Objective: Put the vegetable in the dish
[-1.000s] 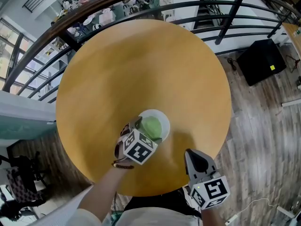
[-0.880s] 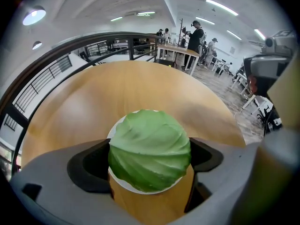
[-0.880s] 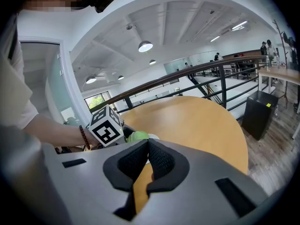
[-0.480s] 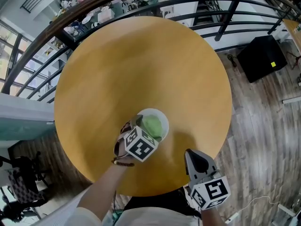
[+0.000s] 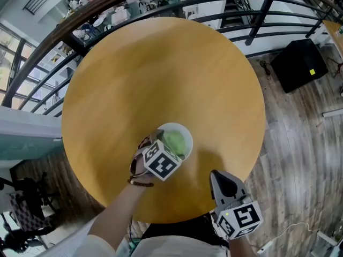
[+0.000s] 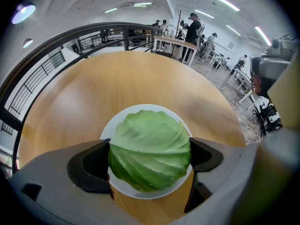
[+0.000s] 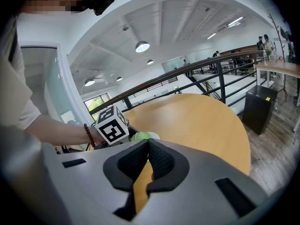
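Holding the cabbage (image 6: 149, 144) over the dish (image 6: 118, 124) in our left gripper (image 6: 150, 167), we reckon only release is left; right gripper (image 7: 148, 149) sits closed, empty.

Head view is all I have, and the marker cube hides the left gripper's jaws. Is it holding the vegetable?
Observer: Yes. The left gripper view shows the left gripper with a jaw pressed against each side of the cabbage.
Operator: Is it over the dish?
Observer: Yes. The white dish shows all round the cabbage, centred behind it.
Operator: And the right gripper?
Observer: The right gripper has its jaws together with nothing between them.
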Demonstrator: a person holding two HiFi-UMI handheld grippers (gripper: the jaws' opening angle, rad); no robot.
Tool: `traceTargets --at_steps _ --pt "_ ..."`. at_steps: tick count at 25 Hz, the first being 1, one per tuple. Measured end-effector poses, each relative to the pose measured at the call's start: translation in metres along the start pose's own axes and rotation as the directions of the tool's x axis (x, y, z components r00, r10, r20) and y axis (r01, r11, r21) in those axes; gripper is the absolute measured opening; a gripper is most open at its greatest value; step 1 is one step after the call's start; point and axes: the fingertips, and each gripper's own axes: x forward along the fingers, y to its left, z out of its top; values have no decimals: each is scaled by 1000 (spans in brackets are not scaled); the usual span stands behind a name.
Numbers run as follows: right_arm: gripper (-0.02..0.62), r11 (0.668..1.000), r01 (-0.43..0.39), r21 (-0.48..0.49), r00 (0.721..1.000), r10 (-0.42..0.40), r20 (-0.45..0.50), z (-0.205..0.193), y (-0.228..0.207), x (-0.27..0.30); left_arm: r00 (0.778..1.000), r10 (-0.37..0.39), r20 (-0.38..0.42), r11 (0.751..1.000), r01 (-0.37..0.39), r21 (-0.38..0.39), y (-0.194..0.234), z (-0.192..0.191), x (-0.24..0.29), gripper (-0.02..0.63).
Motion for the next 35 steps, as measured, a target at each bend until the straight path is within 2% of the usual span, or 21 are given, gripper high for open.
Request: traceTargets --at_steps 9,22,25,29,35 --pt "23 1000 -4 3 1000 4 4 0 1 1 999 -17 -28 1000 17 -4 1 -2 2 499" --pt "23 1000 -15 12 1000 15 3 -2 0 -1 1000 -13 -3 999 13 30 -3 -1 -2 499" --pt "23 1000 -18 11 1000 18 4 -1 1 -1 1000 -22 10 1000 22 10 -3 1 -8 499" --pt "23 1000 -26 3 1000 26 5 1 0 -3 1000 -12 21 1000 11 23 -9 4 -20 499" --pt "23 999 -38 -31 999 39 8 7 9 -14 994 27 104 1000 -26 -8 -21 5 -59 497"
